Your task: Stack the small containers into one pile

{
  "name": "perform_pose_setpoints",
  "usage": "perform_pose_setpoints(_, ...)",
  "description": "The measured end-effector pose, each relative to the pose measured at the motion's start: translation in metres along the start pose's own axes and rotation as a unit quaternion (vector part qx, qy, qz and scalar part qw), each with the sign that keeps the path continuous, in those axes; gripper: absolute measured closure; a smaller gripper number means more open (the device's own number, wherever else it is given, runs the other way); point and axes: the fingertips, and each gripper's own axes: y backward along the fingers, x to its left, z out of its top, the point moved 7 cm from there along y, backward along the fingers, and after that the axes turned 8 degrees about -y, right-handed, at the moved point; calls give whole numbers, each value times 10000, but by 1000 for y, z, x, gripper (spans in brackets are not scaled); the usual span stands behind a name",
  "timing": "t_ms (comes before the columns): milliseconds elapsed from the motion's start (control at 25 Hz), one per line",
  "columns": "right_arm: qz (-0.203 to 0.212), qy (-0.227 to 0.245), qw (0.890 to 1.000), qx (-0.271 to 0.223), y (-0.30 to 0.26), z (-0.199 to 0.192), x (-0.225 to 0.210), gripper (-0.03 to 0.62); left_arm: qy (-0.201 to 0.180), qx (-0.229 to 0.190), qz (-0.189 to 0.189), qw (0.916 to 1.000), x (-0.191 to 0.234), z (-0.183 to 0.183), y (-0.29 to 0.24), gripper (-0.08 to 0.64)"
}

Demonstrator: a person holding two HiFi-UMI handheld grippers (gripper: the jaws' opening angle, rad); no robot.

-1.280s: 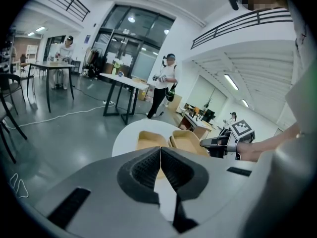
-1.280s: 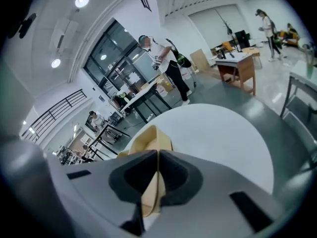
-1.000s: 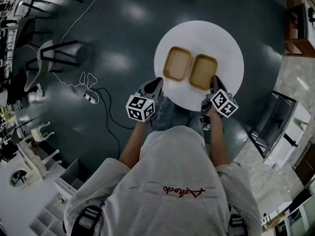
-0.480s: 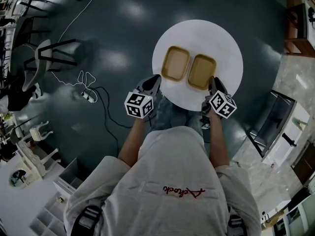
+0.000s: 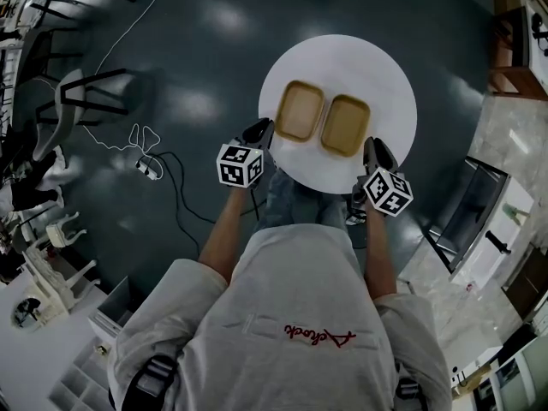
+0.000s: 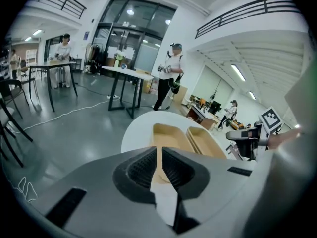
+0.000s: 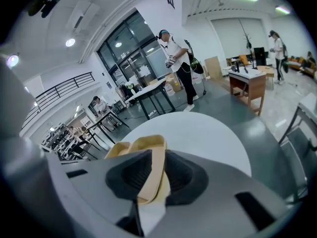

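Two shallow tan containers lie side by side on the round white table (image 5: 377, 67), the left one (image 5: 300, 110) and the right one (image 5: 345, 125). My left gripper (image 5: 259, 129) hangs at the table's near left edge, just short of the left container (image 6: 166, 135), shut and empty (image 6: 159, 152). My right gripper (image 5: 371, 146) sits at the near right corner of the right container (image 7: 154, 144). Its jaws (image 7: 151, 157) have just been opening and stand open, with that container's rim lined up in the gap. The other container (image 7: 116, 150) shows beyond it.
The table stands on a dark glossy floor. A chair (image 5: 81, 101) and a white cable (image 5: 145, 139) lie to the left, cabinets (image 5: 479, 212) to the right. In the left gripper view, people stand by black-legged tables (image 6: 124, 78) in the background.
My left gripper has moved forward to the table's left edge beside the left container. My right gripper has drawn back slightly from the right container. Both containers lie as before.
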Motion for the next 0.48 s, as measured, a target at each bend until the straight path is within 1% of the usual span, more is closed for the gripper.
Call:
perform_pose_setpoints(120, 16, 32, 10000, 5, 6, 1, -2, 506, 60, 218, -43, 9997, 6, -7, -11, 530)
perform_pose_setpoints(160, 16, 42, 10000, 20, 7, 0, -3, 506, 89, 278, -74, 9995, 8, -9, -14, 471)
perform_pose_setpoints(200, 16, 53, 10000, 38, 8, 0, -3, 506, 109, 326, -97, 9994, 9, -11, -17, 462)
perform_pose_setpoints(480, 7, 136, 9998, 132, 12, -4, -5, 506, 38, 569, -145, 9983, 15, -14, -37, 462)
